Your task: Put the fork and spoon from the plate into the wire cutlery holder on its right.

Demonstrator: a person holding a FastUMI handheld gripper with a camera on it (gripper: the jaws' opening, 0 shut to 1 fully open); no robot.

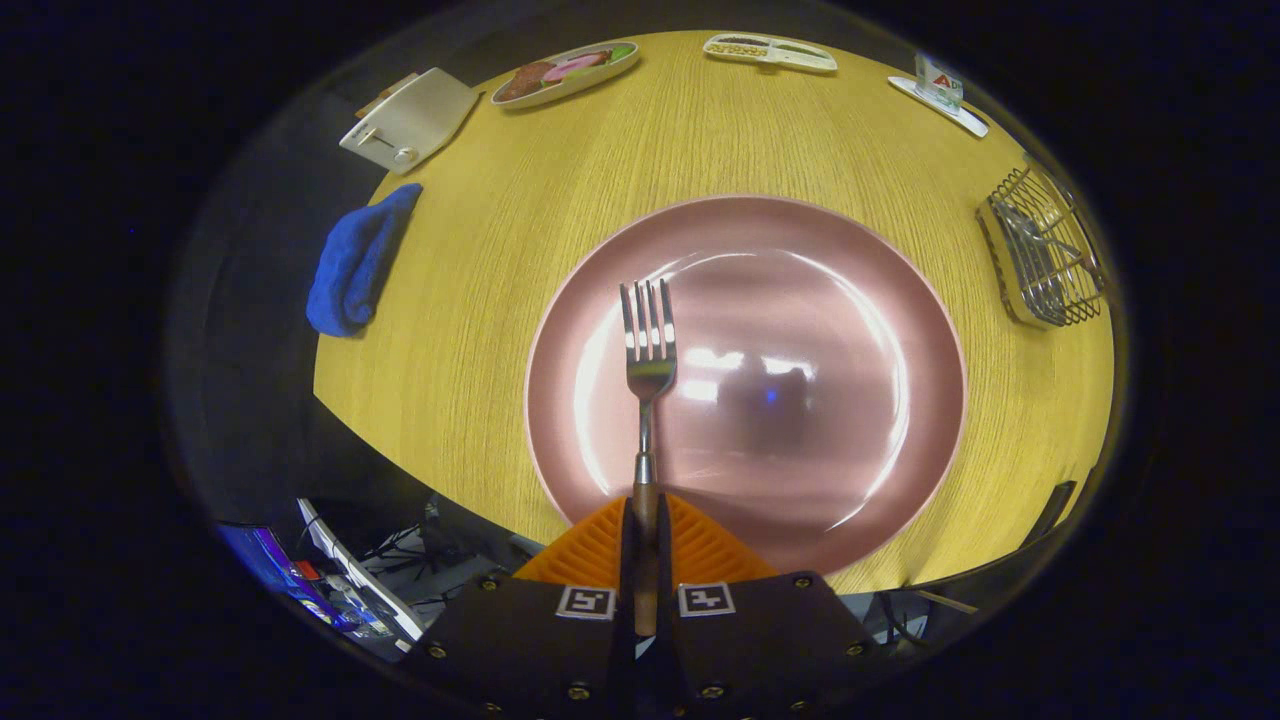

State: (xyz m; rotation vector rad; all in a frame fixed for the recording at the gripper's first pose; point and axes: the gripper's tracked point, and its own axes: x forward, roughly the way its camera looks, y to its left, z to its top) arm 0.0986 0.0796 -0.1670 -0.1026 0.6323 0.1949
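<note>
Gripper (645, 520) w/ orange ribbed fingers (590, 550) is clamped on the brown wooden handle of a fork (648, 370), both pads pressing its sides. Fork points straight ahead from betw. the fingers, tines up front, over the left half of a glossy pink plate (850, 300). Plate sits on a round yellow wood-grain table (500, 220). Wire cutlery holder (1045, 250) stands to the plate's right, near the table edge, w/ something metal inside, prob. the spoon, can't tell for sure. Blue cloth (355, 265) hangs at the table's left edge. Far side: white toaster (410, 120), oval food dish (565, 73).
</note>
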